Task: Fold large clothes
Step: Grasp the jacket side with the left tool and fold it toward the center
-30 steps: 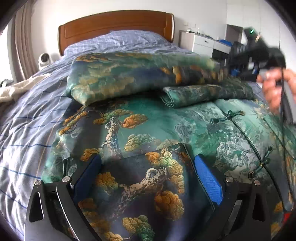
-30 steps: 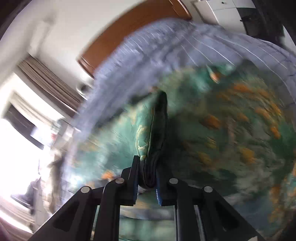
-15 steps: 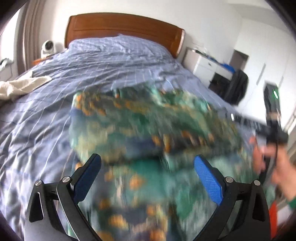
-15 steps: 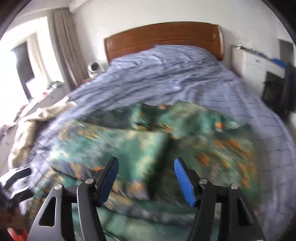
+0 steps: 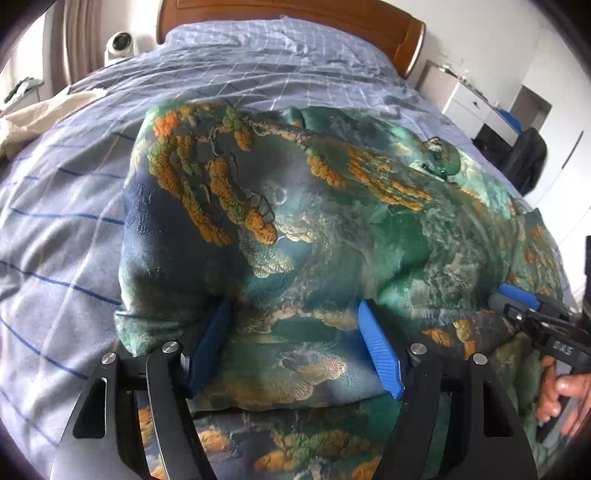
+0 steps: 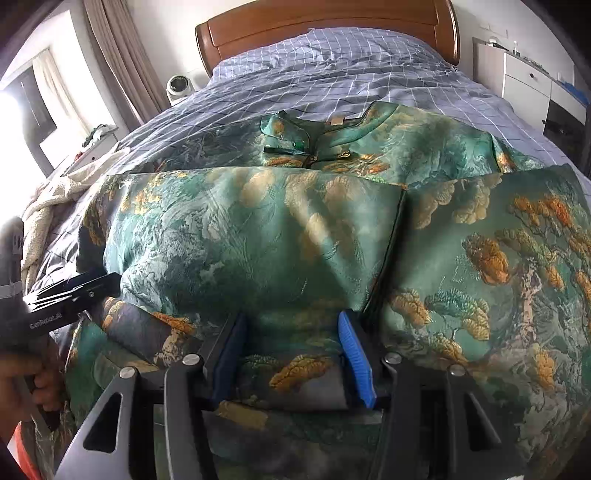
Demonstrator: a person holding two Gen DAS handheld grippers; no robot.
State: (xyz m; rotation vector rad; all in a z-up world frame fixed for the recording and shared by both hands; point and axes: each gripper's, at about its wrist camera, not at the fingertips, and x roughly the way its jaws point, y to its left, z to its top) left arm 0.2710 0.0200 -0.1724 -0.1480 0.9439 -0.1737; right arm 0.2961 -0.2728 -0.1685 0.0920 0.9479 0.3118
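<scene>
The green brocade garment (image 5: 332, 229) lies folded in layers on the bed (image 5: 66, 229), its collar toward the headboard (image 6: 325, 22). The left gripper (image 5: 295, 347) and right gripper (image 6: 291, 354) — both jaws just closing — each straddle a thick fold at the garment's near edge; whether the pads press it, I cannot tell.

Home bedroom: bed (image 6: 369, 74), wooden headboard (image 6: 325, 22) (curtains (image 6: 122, 62) beside).
</scene>
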